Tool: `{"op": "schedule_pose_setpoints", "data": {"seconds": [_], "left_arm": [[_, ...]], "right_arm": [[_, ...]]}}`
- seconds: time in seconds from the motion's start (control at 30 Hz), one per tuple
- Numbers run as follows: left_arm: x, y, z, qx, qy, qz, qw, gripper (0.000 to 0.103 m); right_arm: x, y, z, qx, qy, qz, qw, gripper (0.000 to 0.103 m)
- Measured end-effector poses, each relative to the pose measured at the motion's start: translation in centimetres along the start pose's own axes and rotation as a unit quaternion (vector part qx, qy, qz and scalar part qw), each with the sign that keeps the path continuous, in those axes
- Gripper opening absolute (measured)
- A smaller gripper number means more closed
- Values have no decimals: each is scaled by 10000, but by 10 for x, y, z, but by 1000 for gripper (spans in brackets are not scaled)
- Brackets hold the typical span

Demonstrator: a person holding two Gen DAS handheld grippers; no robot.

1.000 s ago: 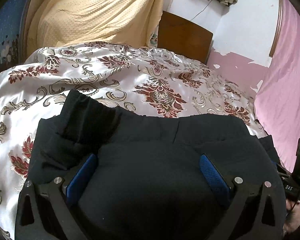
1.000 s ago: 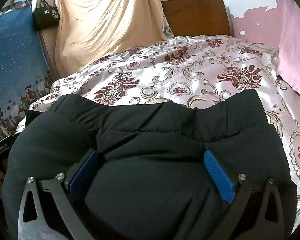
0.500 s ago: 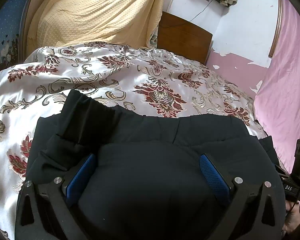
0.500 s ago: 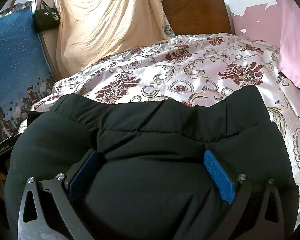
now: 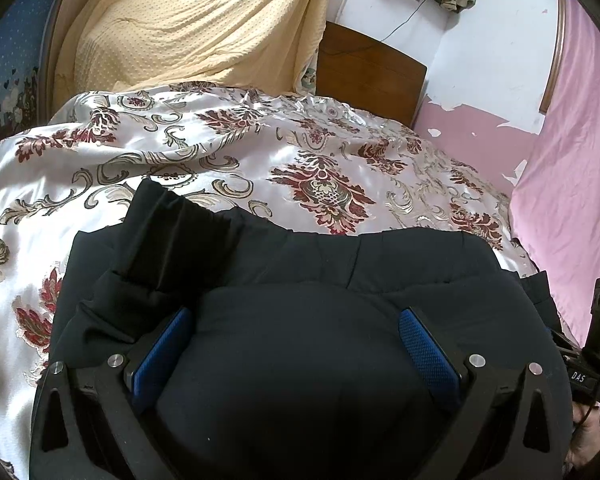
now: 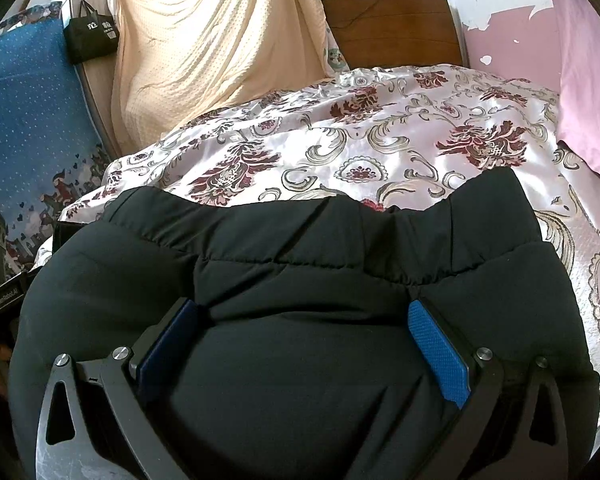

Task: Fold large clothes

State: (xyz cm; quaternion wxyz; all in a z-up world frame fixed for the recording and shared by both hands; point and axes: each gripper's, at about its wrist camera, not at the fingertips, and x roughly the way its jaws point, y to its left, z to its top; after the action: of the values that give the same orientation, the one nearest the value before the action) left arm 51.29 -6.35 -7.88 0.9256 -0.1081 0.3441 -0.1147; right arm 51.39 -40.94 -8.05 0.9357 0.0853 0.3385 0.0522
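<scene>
Your left fingers (image 5: 160, 356) stand spread wide, with the puffy bulk of the black padded jacket (image 5: 300, 340) swelling up between their blue pads; whether they pinch any fabric, you cannot tell. Your right fingers (image 6: 440, 352) are spread just as wide over the same jacket (image 6: 300, 340), grip equally unclear. The jacket fills the lower half of both views, lying folded on the bed's floral satin cover (image 5: 220, 160). Beyond it, a yellow blanket (image 5: 188, 24) hangs at upper left, a wooden headboard (image 6: 392, 28) at upper centre, and pink cloth (image 5: 572, 160) at right.
</scene>
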Motion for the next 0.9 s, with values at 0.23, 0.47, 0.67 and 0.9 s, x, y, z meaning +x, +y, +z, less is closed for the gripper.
{"op": "schedule_pose_setpoints", "data": {"seconds": [0.23, 0.47, 0.67, 0.9], "left_arm": [[3, 1, -2, -6, 19, 3, 10000, 103], [3, 1, -2, -6, 20, 2, 10000, 103], [3, 1, -2, -8, 23, 3, 10000, 103], [3, 1, -2, -9, 24, 5, 10000, 103]], "right_arm": [[2, 0, -2, 3, 17, -19, 10000, 102], [3, 0, -3, 6, 21, -18, 10000, 102], [3, 0, -3, 5, 24, -19, 10000, 102], [3, 0, -3, 5, 26, -18, 10000, 102]]}}
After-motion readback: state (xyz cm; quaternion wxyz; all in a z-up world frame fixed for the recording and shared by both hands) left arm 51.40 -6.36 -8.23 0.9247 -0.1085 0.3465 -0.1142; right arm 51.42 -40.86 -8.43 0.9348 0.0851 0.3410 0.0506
